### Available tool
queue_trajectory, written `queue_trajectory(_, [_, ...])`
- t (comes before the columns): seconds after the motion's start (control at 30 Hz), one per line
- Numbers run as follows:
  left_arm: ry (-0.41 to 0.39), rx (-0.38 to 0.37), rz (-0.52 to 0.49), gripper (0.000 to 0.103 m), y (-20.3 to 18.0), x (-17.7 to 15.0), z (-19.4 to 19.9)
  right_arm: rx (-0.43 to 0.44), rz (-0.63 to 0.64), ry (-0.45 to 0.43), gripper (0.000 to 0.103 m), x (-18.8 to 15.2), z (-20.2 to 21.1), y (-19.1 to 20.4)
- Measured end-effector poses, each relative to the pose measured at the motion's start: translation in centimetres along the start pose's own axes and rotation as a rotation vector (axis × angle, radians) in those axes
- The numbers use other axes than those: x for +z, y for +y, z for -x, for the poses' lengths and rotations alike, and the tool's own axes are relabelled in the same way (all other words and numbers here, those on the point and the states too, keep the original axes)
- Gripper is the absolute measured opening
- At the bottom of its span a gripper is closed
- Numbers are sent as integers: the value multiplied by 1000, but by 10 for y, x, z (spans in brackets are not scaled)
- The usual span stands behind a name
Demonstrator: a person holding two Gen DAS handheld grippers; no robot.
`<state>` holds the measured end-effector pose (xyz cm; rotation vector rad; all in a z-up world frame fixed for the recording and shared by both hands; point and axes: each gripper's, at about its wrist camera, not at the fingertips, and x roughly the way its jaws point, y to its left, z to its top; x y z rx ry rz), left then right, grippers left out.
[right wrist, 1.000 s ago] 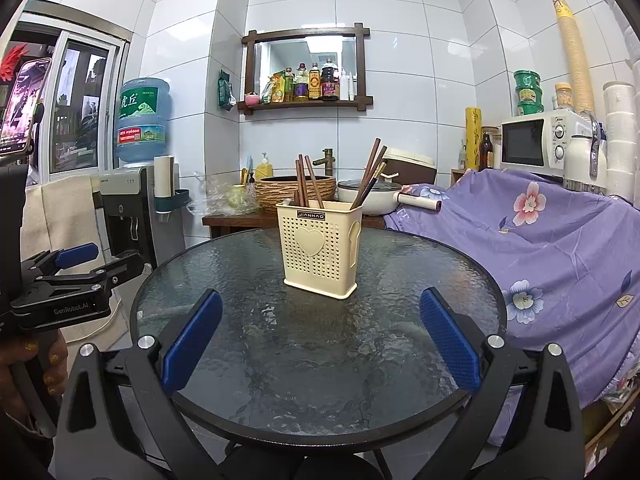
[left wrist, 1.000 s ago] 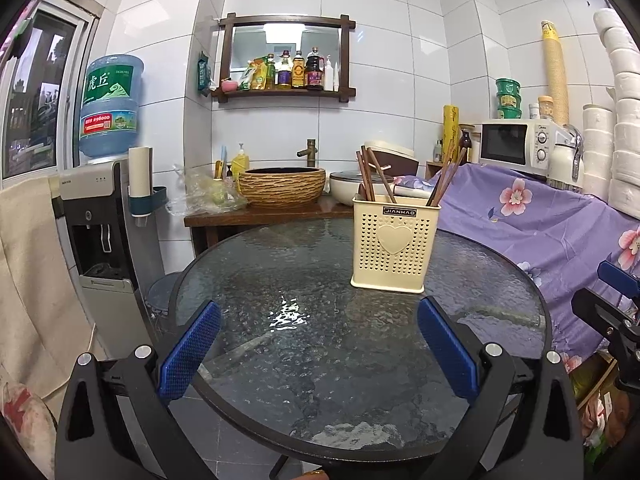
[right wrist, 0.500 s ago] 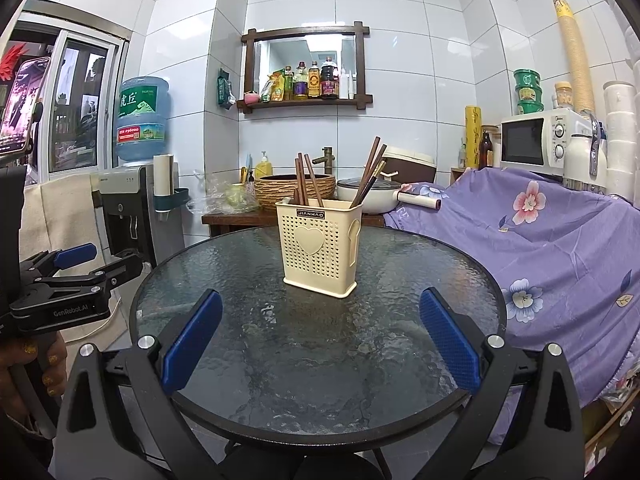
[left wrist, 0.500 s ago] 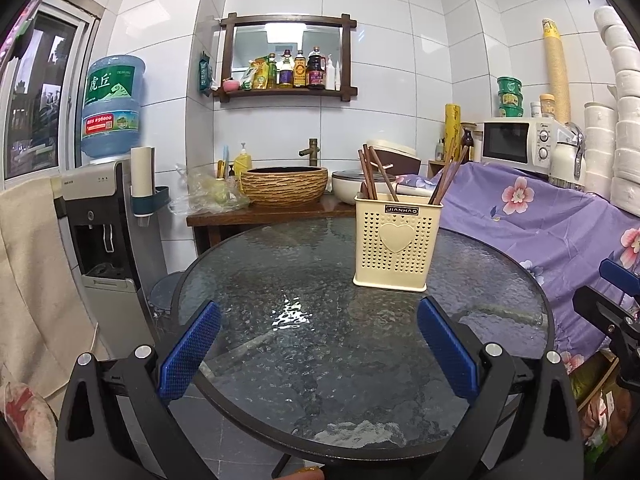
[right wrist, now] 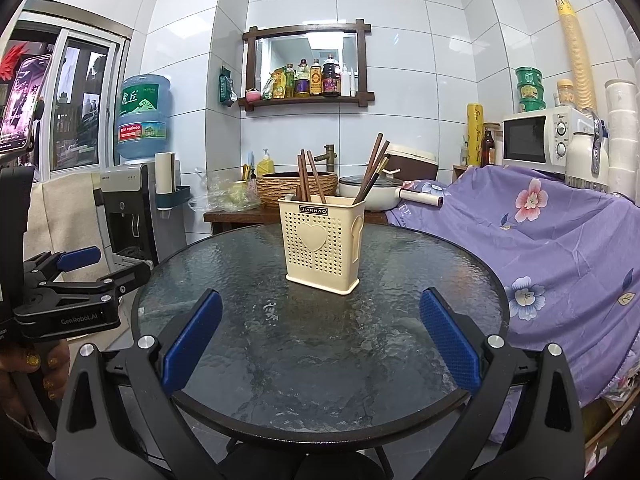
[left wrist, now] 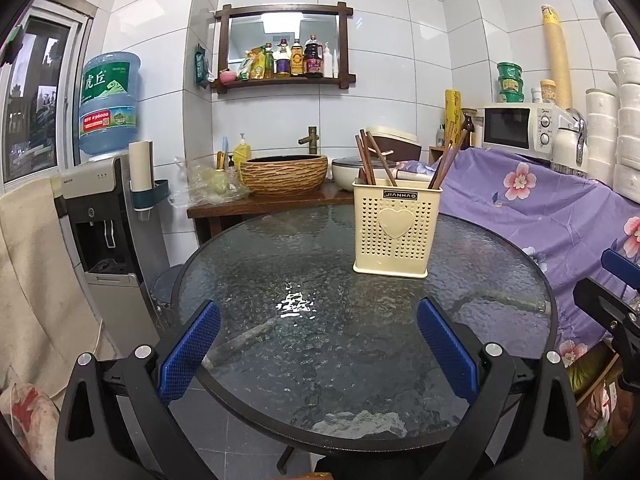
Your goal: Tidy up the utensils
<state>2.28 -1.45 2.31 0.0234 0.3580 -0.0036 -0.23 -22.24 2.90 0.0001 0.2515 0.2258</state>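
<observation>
White-tiled kitchen corner, with a round glass-topped bench [left wrist: 500, 264] in the middle and a purple flowered cloth [right wrist: 560, 240] draped over whatever sits off to the right. Only thing on the glass is a cream plastic holder [right wrist: 323, 249] with a heart on the front, standing upright a bit past the center toward the back wall.

All the chopsticks [right wrist: 306, 178] I can see are already in it, split into two bunches: one in the left compartment leaning a little left, another bunch [right wrist: 374, 172] on the right side fanning out to the upper right. Long axes run mostly up and down, thin ends down inside the holder as far as I can tell, thick ends sticking up over the rim.

Both grippers are parked at the near edge of the glass, well apart from the holder. The left hand-held gripper [left wrist: 318, 348] is spread wide with nothing between its blue pads, and the right hand-held gripper [right wrist: 320, 340] looks just the same, wide and empty.

My read: nothing loose lies on the glass, so the sorting looks basically done, or it's a pause between steps. If anything's left, it would probably be straightening that splayed right bunch, which means reaching in from above and pinching near the top ends without tipping the light holder over.
</observation>
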Motion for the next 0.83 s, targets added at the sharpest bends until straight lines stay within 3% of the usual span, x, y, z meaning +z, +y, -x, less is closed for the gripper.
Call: queue_trajectory(0.83, [11,27,0,97,-2,-2,0,-2,-10,19,97,-6,-5,0])
